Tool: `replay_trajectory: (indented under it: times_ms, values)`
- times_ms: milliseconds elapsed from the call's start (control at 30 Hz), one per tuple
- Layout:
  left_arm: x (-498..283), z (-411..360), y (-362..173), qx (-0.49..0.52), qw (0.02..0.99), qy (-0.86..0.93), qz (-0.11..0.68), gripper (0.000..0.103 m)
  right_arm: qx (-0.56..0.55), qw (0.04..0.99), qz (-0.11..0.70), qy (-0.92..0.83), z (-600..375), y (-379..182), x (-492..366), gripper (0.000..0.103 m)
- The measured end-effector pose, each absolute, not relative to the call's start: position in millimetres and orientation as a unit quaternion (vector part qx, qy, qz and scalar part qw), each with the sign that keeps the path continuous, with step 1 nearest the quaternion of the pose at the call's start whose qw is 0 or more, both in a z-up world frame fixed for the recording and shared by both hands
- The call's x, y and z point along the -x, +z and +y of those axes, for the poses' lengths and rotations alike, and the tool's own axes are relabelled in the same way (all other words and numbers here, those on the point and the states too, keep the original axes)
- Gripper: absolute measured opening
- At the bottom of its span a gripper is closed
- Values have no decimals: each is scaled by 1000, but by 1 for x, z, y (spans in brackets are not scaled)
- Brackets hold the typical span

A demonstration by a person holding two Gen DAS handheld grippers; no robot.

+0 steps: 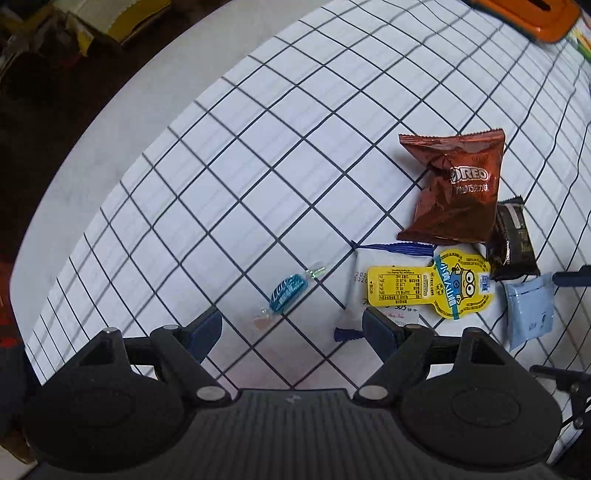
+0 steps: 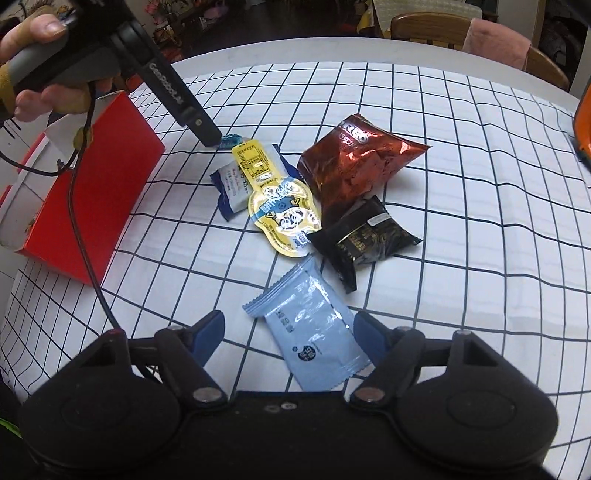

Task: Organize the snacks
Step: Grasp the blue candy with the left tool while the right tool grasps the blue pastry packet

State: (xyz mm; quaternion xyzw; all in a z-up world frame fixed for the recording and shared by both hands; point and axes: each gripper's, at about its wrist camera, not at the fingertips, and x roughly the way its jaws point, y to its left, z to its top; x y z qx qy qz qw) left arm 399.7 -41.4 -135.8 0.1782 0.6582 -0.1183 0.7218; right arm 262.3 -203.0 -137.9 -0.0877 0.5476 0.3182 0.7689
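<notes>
Snacks lie on a grid-pattern tablecloth [image 1: 221, 166]. A blue wrapped candy [image 1: 288, 291] lies just ahead of my open left gripper [image 1: 291, 328], between its fingers. Right of it are a white packet [image 1: 354, 291], a yellow Minions pouch [image 1: 432, 286], a brown Oreo bag [image 1: 458, 188], a black packet [image 1: 513, 240] and a light blue packet [image 1: 530, 310]. My open right gripper [image 2: 291, 332] straddles the light blue packet [image 2: 310, 328]. Beyond it lie the black packet [image 2: 365, 240], yellow pouch [image 2: 277, 199], Oreo bag [image 2: 354, 162] and white packet [image 2: 231, 184]. The left gripper's body [image 2: 177, 99] reaches over the candy [image 2: 231, 142].
A red open box [image 2: 92, 192] stands at the left in the right wrist view. An orange object [image 1: 535, 14] sits at the table's far edge. A wooden chair [image 2: 461, 29] with a pink cloth stands beyond the table. A cable [image 2: 85, 240] hangs from the left gripper.
</notes>
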Motion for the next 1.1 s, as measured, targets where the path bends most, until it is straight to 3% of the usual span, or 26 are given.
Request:
replay_trajectory:
  times_ms: [233,400,533,600,767,900,1100]
  values:
    - [-410,-62,-128,-203,729,-173,631,82,90,760,557,322,-202,-147,-271,73]
    - [-414,-58,-160,-211,696,-152,670,62,93,756,563,321,-202,-154,-273,68]
    - [-423,-50,-169,-200,690,-146,680,57,104,756,558,325,-200,-155,-274,63]
    - [-427,-44,-175,-188,684,-146,690,51,107,756,556,327,-199,-155,-275,57]
    - [-430,-35,-185,-179,679,-142,698,35,132,756,548,334,-192,-153,-271,53]
    - [-428,-38,-190,-179,682,-143,695,32,162,757,538,334,-181,-154,-267,45]
    - [-422,-48,-187,-175,686,-147,691,15,185,761,525,335,-175,-153,-262,39]
